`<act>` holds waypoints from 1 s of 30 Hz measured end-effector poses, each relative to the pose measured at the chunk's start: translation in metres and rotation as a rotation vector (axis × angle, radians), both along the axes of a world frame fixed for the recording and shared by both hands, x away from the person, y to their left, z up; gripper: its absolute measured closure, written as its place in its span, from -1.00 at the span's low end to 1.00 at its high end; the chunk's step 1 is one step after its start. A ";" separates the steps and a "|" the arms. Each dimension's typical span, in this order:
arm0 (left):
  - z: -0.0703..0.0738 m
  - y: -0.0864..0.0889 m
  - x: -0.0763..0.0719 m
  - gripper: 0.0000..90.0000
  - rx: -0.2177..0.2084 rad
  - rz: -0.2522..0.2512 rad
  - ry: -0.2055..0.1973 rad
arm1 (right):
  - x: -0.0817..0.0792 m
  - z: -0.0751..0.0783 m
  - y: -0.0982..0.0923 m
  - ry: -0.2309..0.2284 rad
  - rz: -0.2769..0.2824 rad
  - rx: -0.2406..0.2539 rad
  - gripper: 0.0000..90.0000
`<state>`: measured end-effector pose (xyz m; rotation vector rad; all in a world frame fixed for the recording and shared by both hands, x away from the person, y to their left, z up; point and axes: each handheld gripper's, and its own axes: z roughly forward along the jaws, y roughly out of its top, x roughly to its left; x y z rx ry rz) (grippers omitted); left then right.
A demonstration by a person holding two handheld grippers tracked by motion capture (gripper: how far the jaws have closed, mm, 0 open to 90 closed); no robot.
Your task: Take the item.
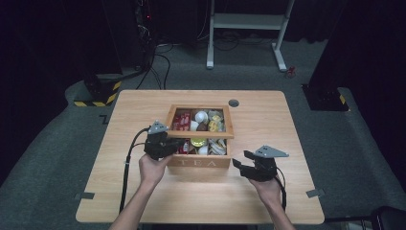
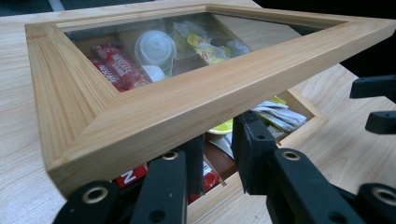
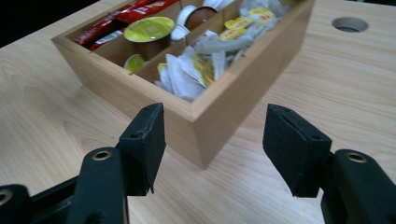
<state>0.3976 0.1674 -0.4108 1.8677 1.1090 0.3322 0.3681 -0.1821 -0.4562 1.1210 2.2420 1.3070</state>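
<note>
On the left, my left hand (image 1: 153, 167) holds the left gripper (image 1: 168, 145) at the near left corner of the wooden tea box (image 1: 198, 162), which sits in the middle of the surface (image 1: 143, 191) with the word TEA on its front wall. In the left gripper view, this gripper (image 2: 219, 135) has its jaws tucked under the front rail of the glass-paned lid (image 2: 187, 98). The gap between them is narrow and nothing is pinched in it. The lid is tilted up off the box at its near edge, and I cannot tell whether the rail actually rests on my jaws or hangs just above them. Through the pane I see red sachets (image 2: 116, 65) on the left, a white capsule (image 2: 155, 46) beside them and yellow tea bags (image 2: 210, 49) further right. Moving right, the right gripper view looks into the box (image 3: 219, 107) from its corner. There is a yellow-topped capsule (image 3: 148, 29) in one compartment and a heap of white and yellow tea bags (image 3: 196, 70) in the nearest one. Beyond the box is a round hole (image 3: 349, 23) in the surface. On the right, my right hand (image 1: 268, 189) holds the right gripper (image 1: 243, 159) just off the box's near right corner. Its jaws stand moderately apart with that corner ahead between them, and neither pad touches the wood.
</note>
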 end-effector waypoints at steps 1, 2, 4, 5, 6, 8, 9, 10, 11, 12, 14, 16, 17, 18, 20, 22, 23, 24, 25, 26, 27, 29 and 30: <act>0.001 0.000 0.000 0.63 -0.005 0.003 0.004 | 0.000 0.001 0.003 0.001 0.007 -0.002 -0.11; 0.001 0.000 0.001 0.63 0.001 0.004 0.002 | 0.000 0.002 0.005 -0.007 0.015 -0.002 -0.11; 0.004 0.000 0.002 0.61 0.004 0.005 0.001 | 0.002 0.004 0.010 -0.005 0.029 0.007 -0.11; 0.004 0.000 0.002 0.60 0.004 0.005 0.001 | 0.003 0.004 0.012 0.000 0.030 0.011 -0.11; 0.006 -0.001 0.004 0.58 0.002 0.010 -0.004 | 0.005 0.005 0.014 0.006 0.036 0.018 -0.11; 0.009 -0.001 0.005 0.52 0.003 0.014 0.004 | 0.011 0.006 0.020 0.018 0.046 0.012 -0.11; 0.009 -0.001 0.005 0.49 0.003 0.014 0.004 | 0.011 0.006 0.020 0.018 0.046 0.012 -0.11; 0.010 -0.002 0.006 0.49 0.014 0.014 0.004 | 0.012 0.007 0.022 0.019 0.050 0.009 -0.11; 0.010 -0.002 0.007 0.48 0.021 0.017 -0.001 | 0.014 0.010 0.028 0.012 0.060 0.012 -0.10; 0.011 -0.002 0.008 0.48 0.026 0.018 -0.002 | 0.016 0.011 0.031 0.005 0.066 0.004 -0.10; 0.012 -0.002 0.009 0.44 0.023 0.025 0.005 | 0.019 0.012 0.037 -0.006 0.068 -0.016 -0.09; 0.013 -0.002 0.010 0.42 0.019 0.031 0.002 | 0.021 0.013 0.042 -0.005 0.072 -0.014 -0.09; 0.012 -0.002 0.011 0.41 0.016 0.034 0.001 | 0.022 0.014 0.045 -0.012 0.071 -0.023 -0.08; 0.012 -0.002 0.011 0.41 0.015 0.034 0.003 | 0.022 0.014 0.048 -0.023 0.070 -0.030 -0.08; 0.012 -0.004 0.011 0.41 0.010 0.030 0.003 | 0.023 0.014 0.054 -0.028 0.075 -0.017 -0.08; 0.012 -0.005 0.012 0.41 0.004 0.030 0.001 | 0.024 0.013 0.061 -0.033 0.077 -0.029 -0.07; 0.013 -0.006 0.012 0.41 -0.005 0.032 0.004 | 0.025 0.013 0.065 -0.032 0.080 -0.036 -0.07; 0.013 -0.006 0.012 0.40 -0.005 0.032 0.004 | 0.025 0.013 0.065 -0.032 0.080 -0.036 -0.07; 0.013 -0.006 0.012 0.40 -0.009 0.032 0.007 | 0.026 0.012 0.069 -0.032 0.081 -0.039 -0.07; 0.013 -0.006 0.012 0.40 -0.011 0.032 0.010 | 0.026 0.013 0.076 -0.038 0.082 -0.040 -0.07; 0.013 -0.006 0.012 0.40 -0.010 0.030 0.008 | 0.026 0.014 0.079 -0.043 0.084 -0.041 -0.06; 0.014 -0.006 0.013 0.41 -0.012 0.030 0.006 | 0.026 0.015 0.084 -0.056 0.085 -0.044 -0.06; 0.015 -0.006 0.013 0.40 -0.010 0.032 0.005 | 0.027 0.014 0.087 -0.057 0.083 -0.053 -0.06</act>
